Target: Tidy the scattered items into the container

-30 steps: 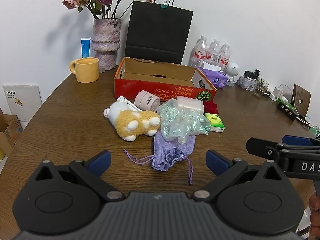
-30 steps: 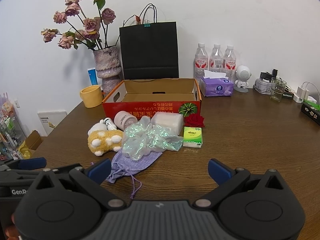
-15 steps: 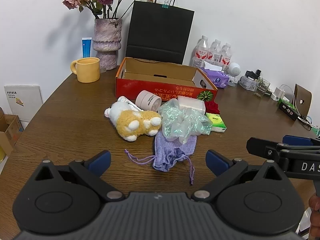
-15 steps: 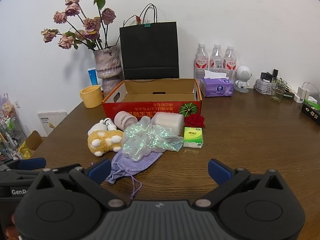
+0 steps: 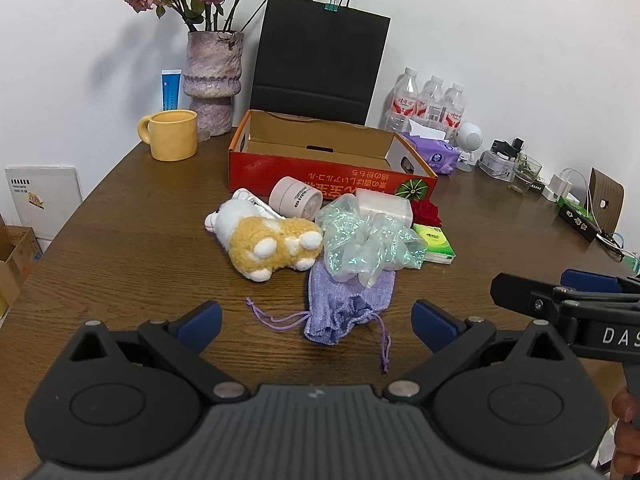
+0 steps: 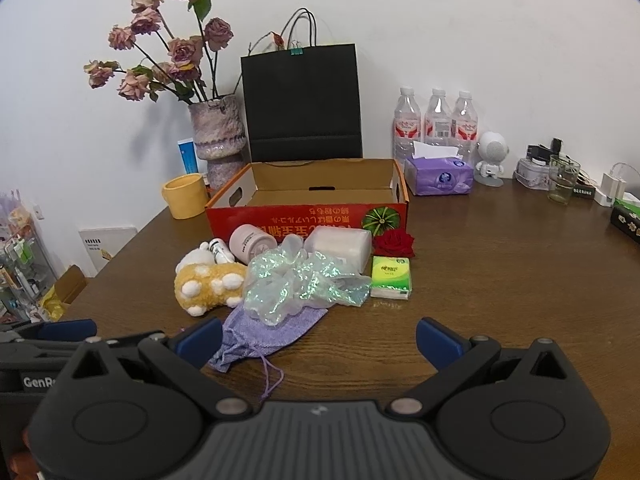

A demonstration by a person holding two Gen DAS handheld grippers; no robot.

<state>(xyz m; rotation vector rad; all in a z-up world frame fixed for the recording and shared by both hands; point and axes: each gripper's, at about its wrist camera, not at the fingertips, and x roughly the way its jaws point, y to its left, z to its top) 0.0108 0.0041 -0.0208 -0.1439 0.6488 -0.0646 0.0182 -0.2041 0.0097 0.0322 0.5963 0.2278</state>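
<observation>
An open red cardboard box (image 5: 320, 168) (image 6: 304, 216) stands at the table's middle back. In front of it lie a yellow-and-white plush toy (image 5: 268, 244) (image 6: 208, 282), a pink jar (image 5: 296, 202), an iridescent bag (image 5: 368, 246) (image 6: 300, 280), a purple drawstring pouch (image 5: 344, 308) (image 6: 264, 332), a white block (image 6: 340, 244), a red rose (image 6: 394, 242) and a green tissue pack (image 5: 434, 238) (image 6: 390, 276). My left gripper (image 5: 316, 322) is open and empty, just short of the pouch. My right gripper (image 6: 318, 340) is open and empty, near the pouch.
A yellow mug (image 5: 170, 140), a vase of dried roses (image 5: 212, 80), a black paper bag (image 5: 320, 52), water bottles (image 6: 436, 124), a purple tissue box (image 6: 438, 176) and small gadgets (image 6: 560, 176) line the back. The right gripper shows in the left wrist view (image 5: 568, 304).
Both grippers have barely moved; the left view has crept slightly forward. Nothing was taken hold of.
</observation>
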